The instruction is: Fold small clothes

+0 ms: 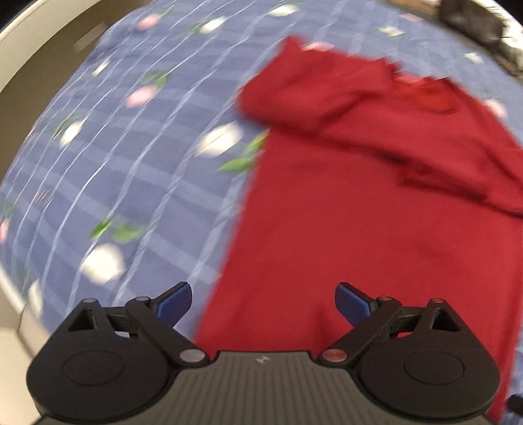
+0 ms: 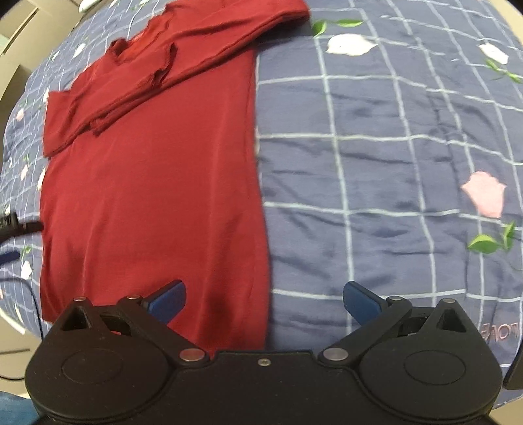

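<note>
A dark red long-sleeved top (image 2: 153,183) lies flat on the blue checked bedspread (image 2: 376,163), both sleeves folded across its chest. In the left wrist view, which is blurred, the same red top (image 1: 376,229) fills the right half. My left gripper (image 1: 263,302) is open above the top's left edge near the hem, nothing between its blue fingers. My right gripper (image 2: 264,300) is open over the top's right edge near the hem, its left fingertip (image 2: 170,296) above red cloth and the other above the bedspread. Neither holds cloth.
The bedspread (image 1: 114,163) has white grid lines and a flower print. A dark object (image 1: 474,19) lies at the far right edge in the left wrist view. A black cable (image 2: 19,229) runs at the bed's left side. Pale furniture (image 2: 13,32) stands beyond the bed.
</note>
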Demonstrator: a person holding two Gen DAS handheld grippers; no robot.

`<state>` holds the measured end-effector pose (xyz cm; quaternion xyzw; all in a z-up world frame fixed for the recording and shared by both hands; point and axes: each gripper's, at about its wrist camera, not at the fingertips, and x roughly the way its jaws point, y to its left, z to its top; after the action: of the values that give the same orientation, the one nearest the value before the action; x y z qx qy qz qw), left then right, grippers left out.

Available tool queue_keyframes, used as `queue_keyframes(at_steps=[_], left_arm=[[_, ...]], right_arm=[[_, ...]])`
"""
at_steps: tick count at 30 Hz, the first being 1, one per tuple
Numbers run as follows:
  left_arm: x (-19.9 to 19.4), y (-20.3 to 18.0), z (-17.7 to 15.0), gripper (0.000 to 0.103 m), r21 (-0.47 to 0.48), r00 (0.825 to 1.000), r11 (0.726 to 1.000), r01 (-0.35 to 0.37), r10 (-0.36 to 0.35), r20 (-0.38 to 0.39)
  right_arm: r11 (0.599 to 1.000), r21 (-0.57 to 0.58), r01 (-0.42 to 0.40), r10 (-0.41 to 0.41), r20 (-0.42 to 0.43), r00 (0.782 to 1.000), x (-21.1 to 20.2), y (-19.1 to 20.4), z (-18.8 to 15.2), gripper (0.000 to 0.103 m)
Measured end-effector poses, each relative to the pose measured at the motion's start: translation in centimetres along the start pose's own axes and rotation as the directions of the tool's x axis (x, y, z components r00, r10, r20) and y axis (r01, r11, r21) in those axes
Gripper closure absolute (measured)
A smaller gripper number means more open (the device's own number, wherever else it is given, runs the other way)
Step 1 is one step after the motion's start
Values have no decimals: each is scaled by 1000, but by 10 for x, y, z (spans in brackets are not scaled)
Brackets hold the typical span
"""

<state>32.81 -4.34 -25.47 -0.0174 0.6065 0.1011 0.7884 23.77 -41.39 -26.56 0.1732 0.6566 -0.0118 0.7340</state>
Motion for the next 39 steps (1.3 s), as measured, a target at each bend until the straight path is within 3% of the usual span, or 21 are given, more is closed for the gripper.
queue_keyframes(at_steps=[4,9,13,20,24,33,39], left_arm=[[-7,36,-19,6,-70,997,996,-57,54,-52],[-29,56,-10,5,-114,999,993,-44,42,-24],[-31,57,31,5,-98,999,995,-35,38,27],[-14,53,130,5,-85,994,996,19,-10,106],[12,52,180,5,-81,993,997,-11,21,113],[79,19,247,5,146,992,989,-3,-16,124],[122,-6,275,9,242,990,966,-90,59,129]], right_arm=[[1000,-17,15,-16,-43,999,8,5,0,1],[1000,13,20,-20,-56,998,13,9,0,1],[1000,17,15,-14,-40,999,12,17,-2,1],[995,89,46,-45,-19,999,12,18,-21,1],[982,162,96,-97,0,995,10,18,-35,1],[923,347,168,-179,1,984,16,48,-72,1],[910,370,187,-196,-12,980,30,84,-88,1]])
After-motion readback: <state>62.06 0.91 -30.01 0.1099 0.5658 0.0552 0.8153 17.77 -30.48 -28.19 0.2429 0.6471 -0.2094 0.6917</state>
